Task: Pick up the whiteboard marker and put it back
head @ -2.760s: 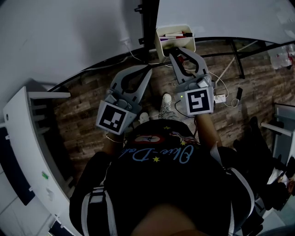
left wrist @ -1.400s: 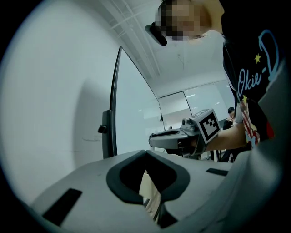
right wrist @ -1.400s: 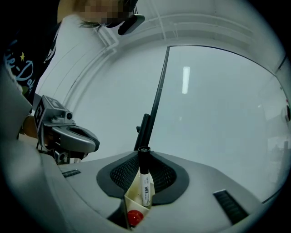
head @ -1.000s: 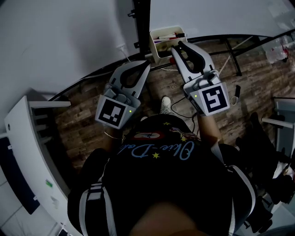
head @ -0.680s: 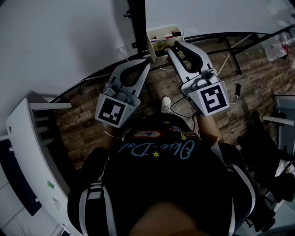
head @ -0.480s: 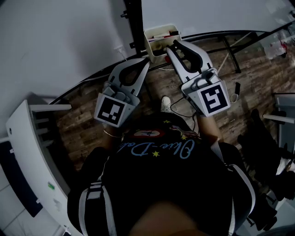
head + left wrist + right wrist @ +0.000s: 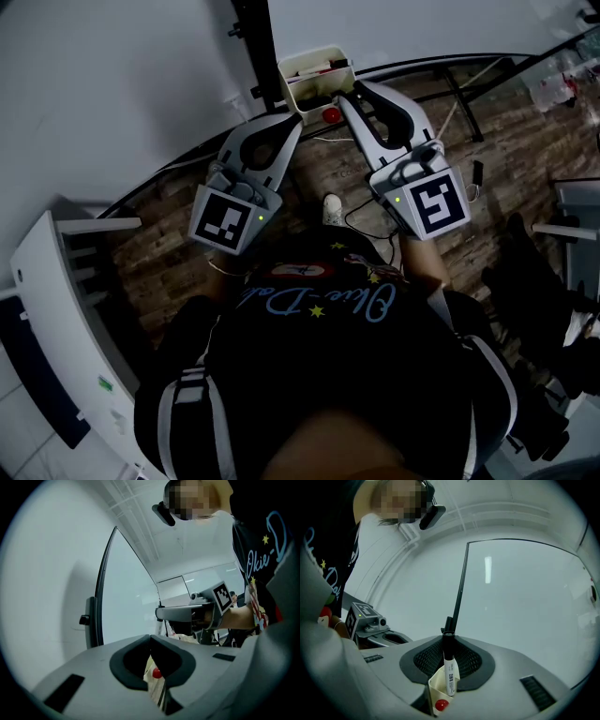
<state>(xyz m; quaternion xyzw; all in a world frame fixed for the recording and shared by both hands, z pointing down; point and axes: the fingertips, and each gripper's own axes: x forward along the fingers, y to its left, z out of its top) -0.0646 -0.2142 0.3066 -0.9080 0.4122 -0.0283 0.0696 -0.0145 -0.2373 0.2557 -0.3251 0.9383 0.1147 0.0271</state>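
Whiteboard [image 7: 525, 597] behind; ur R gripper [image 7: 449, 644] clamps marker [image 7: 449, 672] upright, tray [image 7: 435, 685] at its 6 o'clock; L gripper [image 7: 150, 641] closed on nothing.

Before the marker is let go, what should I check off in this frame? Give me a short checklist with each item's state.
1. Grip on the marker: ok. The right claw is shut on its barrel, and the marker stands upright.
2. Marker lined up with the tray: ok. Its lower end overlaps the tray's corner in the right gripper view.
3. Lower end inside the rim: cannot tell from either view.
4. Room in the tray: cannot tell. The head view shows other pens lying in it.
5. Left claw out of the way: ok. It is shut and empty, close to the tray's front but apart from the marker.
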